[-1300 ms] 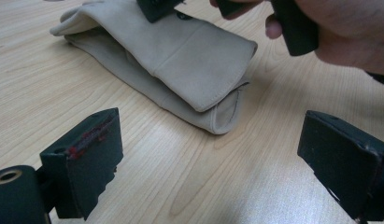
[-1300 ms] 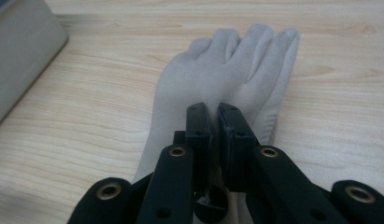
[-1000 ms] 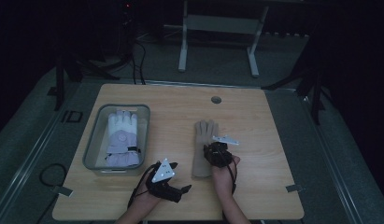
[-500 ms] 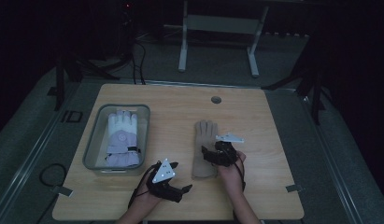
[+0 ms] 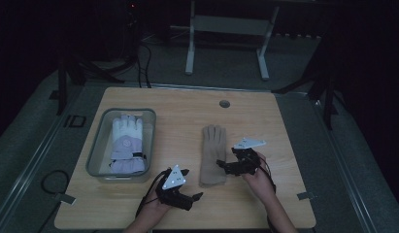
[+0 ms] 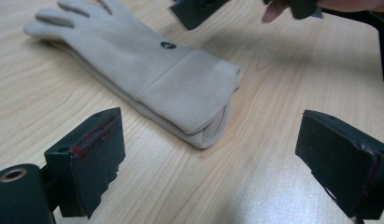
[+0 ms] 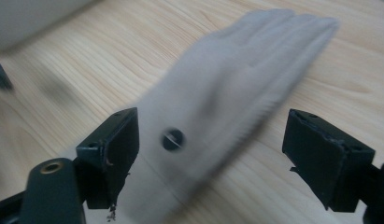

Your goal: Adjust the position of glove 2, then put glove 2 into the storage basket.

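High view: a beige glove (image 5: 213,154) lies flat on the wooden surface (image 5: 187,104), fingers away from the person, with the right gripper (image 5: 225,166) just beside its cuff end — its jaws have just been opening. Left gripper view: the left gripper (image 6: 213,158) has wide jaws, empty, short of the cuff. Right gripper view: wide jaws straddle the glove without pressing — it lies loose

Dim high view; right gripper view motion-blurred (left sharp).

Bare table (image 5: 187,111) between bin (image 5: 95,155) and glove (image 5: 212,154).
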The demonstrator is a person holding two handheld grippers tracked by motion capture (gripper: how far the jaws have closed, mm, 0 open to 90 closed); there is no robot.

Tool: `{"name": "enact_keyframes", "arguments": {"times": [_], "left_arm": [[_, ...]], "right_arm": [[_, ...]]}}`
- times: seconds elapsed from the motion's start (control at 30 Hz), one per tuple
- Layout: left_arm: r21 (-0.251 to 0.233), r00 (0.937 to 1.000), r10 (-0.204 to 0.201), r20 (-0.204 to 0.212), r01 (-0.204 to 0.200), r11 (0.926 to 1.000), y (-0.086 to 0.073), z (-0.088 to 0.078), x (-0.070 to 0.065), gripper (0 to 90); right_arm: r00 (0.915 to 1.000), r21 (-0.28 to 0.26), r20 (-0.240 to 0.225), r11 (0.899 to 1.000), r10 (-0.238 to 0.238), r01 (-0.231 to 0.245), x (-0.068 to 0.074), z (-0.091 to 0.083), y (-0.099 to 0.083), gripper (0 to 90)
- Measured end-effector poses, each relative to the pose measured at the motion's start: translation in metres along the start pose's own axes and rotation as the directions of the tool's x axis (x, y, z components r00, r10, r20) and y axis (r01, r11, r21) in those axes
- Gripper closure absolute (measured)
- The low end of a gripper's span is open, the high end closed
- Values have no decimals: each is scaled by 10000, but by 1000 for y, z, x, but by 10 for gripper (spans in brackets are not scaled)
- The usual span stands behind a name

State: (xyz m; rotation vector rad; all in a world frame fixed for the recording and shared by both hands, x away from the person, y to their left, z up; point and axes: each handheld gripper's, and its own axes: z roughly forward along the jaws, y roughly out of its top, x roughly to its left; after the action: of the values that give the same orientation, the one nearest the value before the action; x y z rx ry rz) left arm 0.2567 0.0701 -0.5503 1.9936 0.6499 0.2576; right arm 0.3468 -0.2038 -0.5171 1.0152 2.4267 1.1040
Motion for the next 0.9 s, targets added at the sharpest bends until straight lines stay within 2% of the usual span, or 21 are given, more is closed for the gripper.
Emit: {"name": "enact_keyframes", "arguments": {"times": [0.1, 0.17, 0.2, 0.27, 0.33, 0.4, 0.47, 0.53, 0.73, 0.77, 0.9], "left_arm": [[276, 9989, -351, 304, 342, 9990, 2, 2, 2, 81], [355, 9970, -439, 635, 417, 9985, 5, 4, 4, 81], [335, 9964, -420, 735, 397, 9987, 6, 5, 4, 81], [332, 9960, -379, 807, 354, 9988, 7, 7, 4, 81], [444, 9963, -264, 823, 228, 9988, 8, 9, 4, 81], [542, 9965, -252, 795, 209, 9983, 10, 12, 5, 81], [633, 9963, -317, 802, 267, 9976, 12, 14, 7, 86], [627, 9962, -193, 853, 140, 9979, 15, 16, 7, 86], [636, 9920, 386, 1205, -466, 9969, 27, 23, 8, 86], [657, 9899, 529, 1312, -619, 9959, 29, 26, 7, 86], [803, 9815, 1239, 1457, -1366, 9874, 38, 33, 0, 87]], "right_arm": [[9998, 157, -198, 9999, -58, 61, -6, -2, -4, 160], [9997, 122, -214, 9998, -136, 138, -7, -4, -5, 159], [9991, 104, -409, 9999, -52, 56, -9, -5, -6, 147], [9985, 83, -538, 10000, 52, -47, -12, -6, -6, 132], [9952, 115, -957, 9997, 205, -195, -15, -8, -6, 102], [9923, 12, -1179, 9993, 386, -387, -18, -7, -6, 102], [9939, -7, -988, 9988, 494, -497, -20, -6, -5, 104], [9914, -24, -1043, 9969, 785, -792, -24, -3, -4, 124], [9882, -232, -654, 9899, 1384, -1402, -35, 5, 8, 172], [9870, -264, -685, 9887, 1455, -1476, -36, 6, 10, 189], [9800, -377, -241, 9794, 1974, -1982, -41, 16, 20, 211]]}}
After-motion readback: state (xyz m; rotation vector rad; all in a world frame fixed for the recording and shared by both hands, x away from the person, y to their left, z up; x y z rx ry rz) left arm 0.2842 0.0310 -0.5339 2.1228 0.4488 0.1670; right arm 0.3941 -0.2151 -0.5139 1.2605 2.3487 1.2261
